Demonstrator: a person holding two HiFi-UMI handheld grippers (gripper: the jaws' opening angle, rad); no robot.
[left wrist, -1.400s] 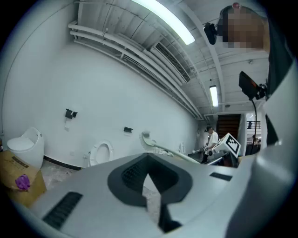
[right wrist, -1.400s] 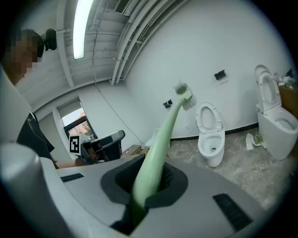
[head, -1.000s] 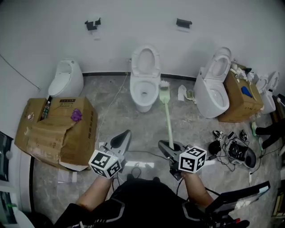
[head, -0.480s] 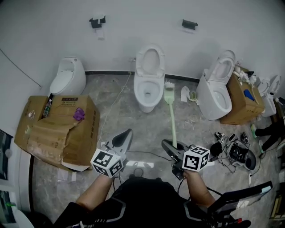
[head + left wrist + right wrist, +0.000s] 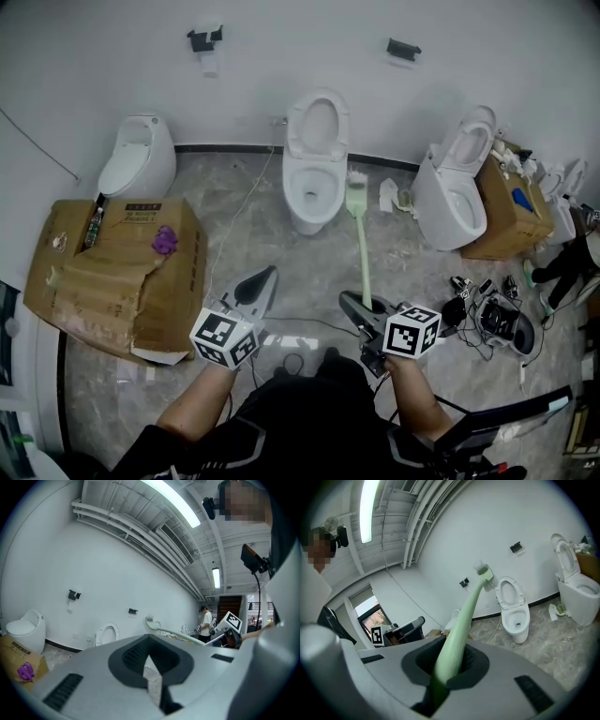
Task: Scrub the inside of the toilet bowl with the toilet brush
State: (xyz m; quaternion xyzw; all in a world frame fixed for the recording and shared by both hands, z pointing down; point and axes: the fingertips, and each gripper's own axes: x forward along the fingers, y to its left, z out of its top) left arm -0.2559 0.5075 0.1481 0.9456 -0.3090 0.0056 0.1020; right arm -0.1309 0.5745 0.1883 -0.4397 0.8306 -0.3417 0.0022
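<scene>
I'm clamping my right gripper [image 5: 361,314] on the butt of the green brush [image 5: 361,246]; the handle is filling the jaws in the right gripper view. My left gripper [image 5: 255,289] is hanging empty, jaws seemingly together. The brush is pointing straight ahead, away from me, with its bristle head sitting just right of the toilet [image 5: 298,199], outside the bowl. The bowl is lying ahead and slightly left of the head, so my right side is doing the work. The floor [image 5: 262,246] is grey marbled tile, with a box [image 5: 122,272] to the left and cables [image 5: 487,309] to the right.
</scene>
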